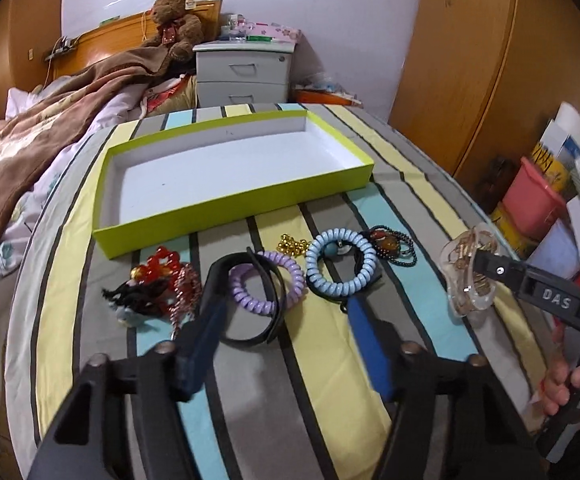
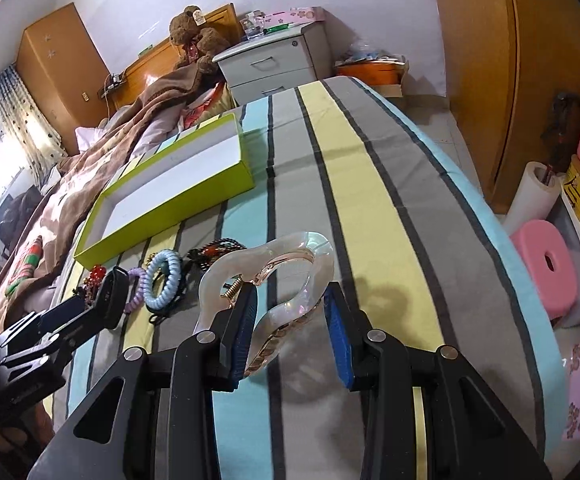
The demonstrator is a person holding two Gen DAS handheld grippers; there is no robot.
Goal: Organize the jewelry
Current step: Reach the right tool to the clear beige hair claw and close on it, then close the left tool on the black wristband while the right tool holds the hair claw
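Note:
A lime-green shallow box (image 1: 226,208) with a white inside lies empty on the striped bedspread. In front of it sit a red bead piece (image 1: 162,268), a purple coil tie (image 1: 266,286), a black band (image 1: 250,338), gold beads (image 1: 292,245), a pale blue coil tie (image 1: 340,264) and a dark bead bracelet (image 1: 390,244). My left gripper (image 1: 290,286) hovers open over the purple coil and the black band, with its pads pressing on neither. My right gripper (image 2: 290,300) is shut on a clear hair claw clip (image 2: 274,276) with gold parts, held above the bedspread to the right of the pile.
A bed with a brown blanket (image 1: 50,132) and a teddy bear (image 1: 178,20) runs along the left. A grey nightstand (image 1: 244,76) stands behind the box. A wooden wardrobe (image 1: 490,60), pink bins (image 1: 534,200) and a pink stool (image 2: 546,268) are at the right.

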